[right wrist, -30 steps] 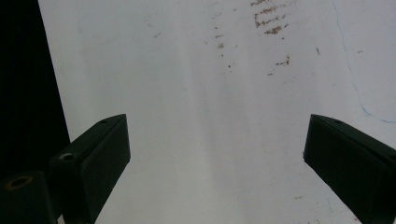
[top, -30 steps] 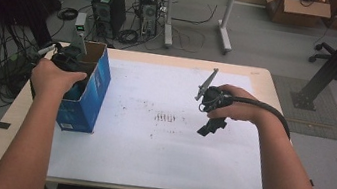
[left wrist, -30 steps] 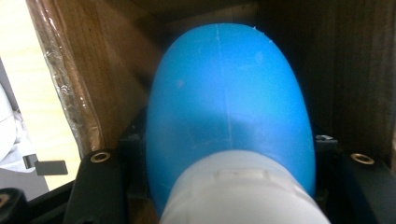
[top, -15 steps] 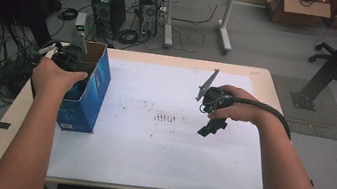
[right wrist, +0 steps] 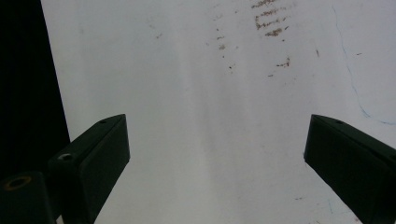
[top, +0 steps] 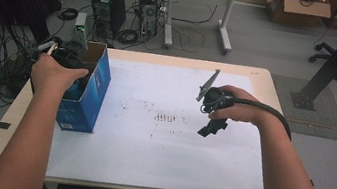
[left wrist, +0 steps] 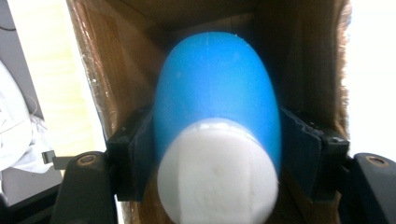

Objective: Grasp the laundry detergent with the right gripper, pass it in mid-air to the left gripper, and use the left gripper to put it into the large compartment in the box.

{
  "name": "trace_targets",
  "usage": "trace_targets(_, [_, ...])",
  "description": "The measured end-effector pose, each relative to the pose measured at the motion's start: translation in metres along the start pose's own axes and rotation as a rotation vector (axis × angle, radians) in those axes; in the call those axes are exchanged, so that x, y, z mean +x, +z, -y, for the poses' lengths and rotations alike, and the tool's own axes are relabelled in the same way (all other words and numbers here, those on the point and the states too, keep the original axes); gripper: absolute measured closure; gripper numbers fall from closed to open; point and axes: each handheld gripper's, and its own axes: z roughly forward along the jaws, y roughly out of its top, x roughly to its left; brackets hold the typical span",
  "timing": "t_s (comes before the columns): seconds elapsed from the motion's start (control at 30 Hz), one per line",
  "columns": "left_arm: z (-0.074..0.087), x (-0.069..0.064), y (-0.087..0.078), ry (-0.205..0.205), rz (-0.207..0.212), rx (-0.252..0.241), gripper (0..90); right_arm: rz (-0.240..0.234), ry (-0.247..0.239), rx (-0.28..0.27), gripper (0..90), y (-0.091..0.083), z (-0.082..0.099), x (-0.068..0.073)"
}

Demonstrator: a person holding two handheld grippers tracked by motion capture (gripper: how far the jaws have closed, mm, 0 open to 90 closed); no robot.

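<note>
Little has shifted since a second ago: your hands sit where they were, and your left tool's [left wrist: 219, 154] jaws have just been opening inside the blue carton [top: 86, 96]. Between them in the left gripper view is a blue bottle with a white cap [left wrist: 215, 107], its cap end toward the camera and its body pointing down into the brown cardboard interior. The pads stand just beside its flanks; you cannot tell from that view whether they press on it. From the high view, your left hand [top: 56, 73] is over the carton's open top, which stands upright near the left edge of the surface [top: 160, 169]. Your right tool [top: 212, 128] hangs over the middle of the white sheet [right wrist: 210, 116], jaws wide apart with nothing between them, well apart from the carton.
</note>
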Motion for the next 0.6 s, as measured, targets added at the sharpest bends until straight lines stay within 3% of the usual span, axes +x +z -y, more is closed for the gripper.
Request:
trace_targets(0.27, [0.001, -0.003, -0.014, -0.023, -0.01, -0.017, 23.4, 0.006, 0.002, -0.004, 6.9, -0.004, 0.001, 0.0])
trace_targets(0.43, [0.001, -0.005, -0.019, -0.008, -0.009, -0.017, 23.9, 0.009, 0.0, -0.009, 6.9, -0.004, 0.0, 0.0])
trace_targets(0.6, [0.001, -0.005, -0.027, -0.009, -0.035, -0.022, 24.2, 0.008, 0.002, -0.01, 6.9, -0.004, 0.0, 0.0])
